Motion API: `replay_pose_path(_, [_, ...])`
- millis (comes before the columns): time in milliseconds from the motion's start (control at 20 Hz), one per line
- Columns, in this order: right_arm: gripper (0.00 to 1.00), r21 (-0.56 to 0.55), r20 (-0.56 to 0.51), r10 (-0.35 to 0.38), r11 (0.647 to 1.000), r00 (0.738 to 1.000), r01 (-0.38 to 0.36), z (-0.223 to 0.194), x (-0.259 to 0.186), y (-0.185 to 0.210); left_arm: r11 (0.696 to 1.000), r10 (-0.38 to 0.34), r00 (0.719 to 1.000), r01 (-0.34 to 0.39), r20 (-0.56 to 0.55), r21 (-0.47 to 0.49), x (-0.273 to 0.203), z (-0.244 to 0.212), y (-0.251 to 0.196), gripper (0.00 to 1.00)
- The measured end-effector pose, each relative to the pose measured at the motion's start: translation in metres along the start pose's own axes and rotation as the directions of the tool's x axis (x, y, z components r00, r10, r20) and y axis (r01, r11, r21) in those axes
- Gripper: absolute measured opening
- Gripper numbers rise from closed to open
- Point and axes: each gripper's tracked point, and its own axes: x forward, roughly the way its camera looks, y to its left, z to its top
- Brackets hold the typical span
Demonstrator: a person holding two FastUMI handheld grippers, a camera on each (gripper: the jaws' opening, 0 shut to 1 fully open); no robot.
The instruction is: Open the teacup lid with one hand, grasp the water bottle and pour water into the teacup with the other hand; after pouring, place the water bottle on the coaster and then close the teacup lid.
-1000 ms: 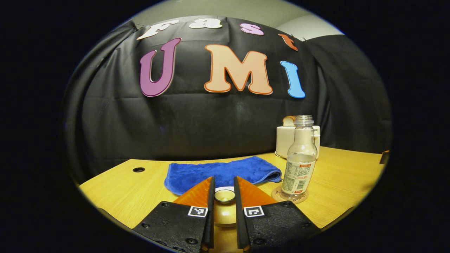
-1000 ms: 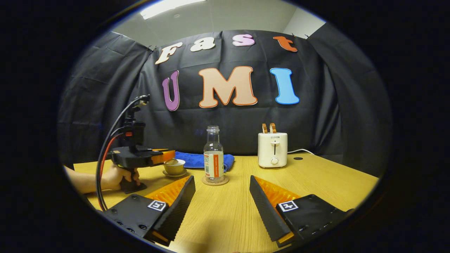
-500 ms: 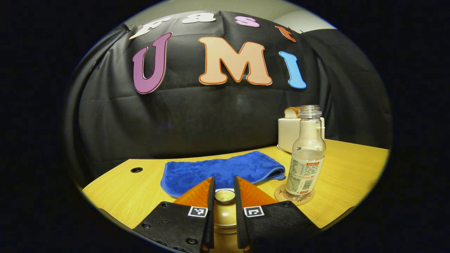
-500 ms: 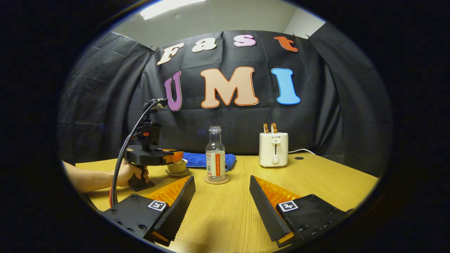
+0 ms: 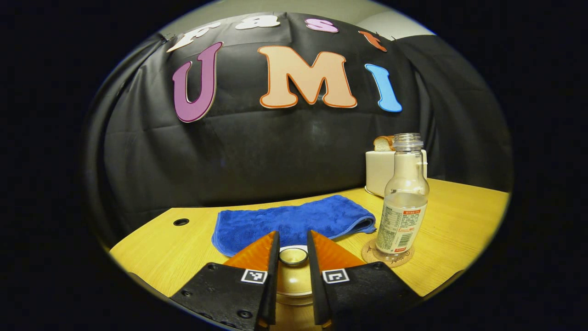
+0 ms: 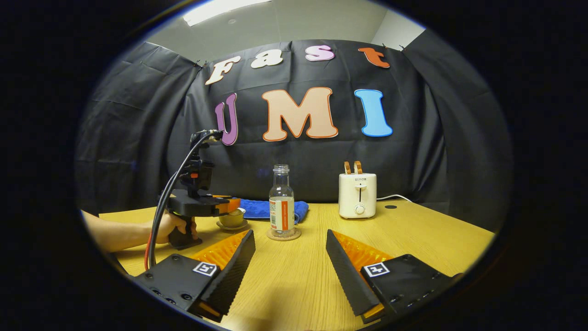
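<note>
My left gripper (image 5: 293,236) is shut on the knob of the gold teacup lid (image 5: 294,281). In the right gripper view, the left gripper (image 6: 231,205) holds the lid right over the teacup (image 6: 231,220) on its saucer; I cannot tell whether the lid rests on the rim. The clear water bottle (image 5: 402,202) (image 6: 281,205), uncapped and partly filled, stands upright on the round coaster (image 5: 388,256) (image 6: 283,236) right of the cup. My right gripper (image 6: 290,236) hovers open over the table's front, well short of the bottle.
A folded blue towel (image 5: 294,219) (image 6: 266,209) lies behind the cup. A cream toaster (image 6: 357,195) (image 5: 380,171) with bread in it stands at the back right, its cord trailing right. A hand (image 6: 167,225) holds the left gripper's handle. The wooden table (image 6: 413,230) has a cable hole (image 5: 181,222).
The left gripper has carried the lid to the right and down onto the top of the teacup. The right gripper and the bottle have stayed put.
</note>
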Motion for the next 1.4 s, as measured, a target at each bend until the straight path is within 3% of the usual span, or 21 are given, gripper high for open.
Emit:
replay_pose_path(50, [0.97,0.000,0.000,0.000,1.000,1.000,0.000,0.000,0.000,0.000,1.000,0.006,1.000,-0.006,0.004,-0.004,-0.002,0.001,0.002,0.38])
replay_pose_path(100, [0.94,0.000,0.000,0.000,1.000,1.000,0.000,0.000,0.001,0.000,1.000,0.021,1.000,-0.021,0.010,-0.009,-0.004,0.002,0.004,0.40])
replay_pose_path(300, [0.94,0.000,0.000,0.000,1.000,1.000,0.000,0.000,0.001,-0.001,0.999,0.018,0.998,-0.015,0.062,-0.043,-0.006,0.009,0.007,1.00])
replay_pose_path(400, [1.00,0.000,-0.001,0.000,1.000,1.000,0.000,-0.001,0.001,-0.001,0.998,0.024,0.997,-0.019,0.078,-0.058,-0.007,0.011,0.010,0.96])
replay_pose_path(500, [0.94,0.000,0.000,-0.003,1.000,1.000,0.003,-0.001,0.001,-0.002,0.998,0.029,0.996,-0.023,0.088,-0.065,-0.008,0.012,0.011,0.96])
replay_pose_path(750, [0.94,-0.001,0.000,-0.003,1.000,1.000,0.003,-0.001,0.002,-0.002,0.995,0.059,0.995,-0.053,0.082,-0.081,-0.027,0.009,0.012,0.97])
replay_pose_path(1050, [0.94,-0.002,0.001,-0.027,1.000,1.000,0.027,0.000,-0.001,-0.005,0.994,0.083,0.992,-0.075,0.094,-0.081,-0.108,0.007,-0.008,0.96])
replay_pose_path(1150, [1.00,-0.002,0.001,-0.030,1.000,1.000,0.030,0.000,-0.001,-0.004,0.996,0.067,0.993,-0.060,0.094,-0.073,-0.137,0.005,-0.020,0.96])
replay_pose_path(1300, [0.94,-0.002,0.001,-0.040,0.999,0.999,0.040,0.000,-0.003,-0.003,0.993,0.096,0.991,-0.089,0.093,-0.077,-0.176,0.003,-0.021,0.97])
replay_pose_path(1350, [0.99,-0.002,0.000,-0.044,0.999,0.999,0.044,-0.001,-0.003,-0.004,0.991,0.110,0.990,-0.103,0.088,-0.079,-0.187,-0.001,-0.021,0.96])
replay_pose_path(1400, [0.94,-0.002,0.000,-0.048,0.999,0.999,0.048,-0.001,-0.004,-0.004,0.990,0.123,0.988,-0.116,0.094,-0.078,-0.198,0.001,-0.021,0.96])
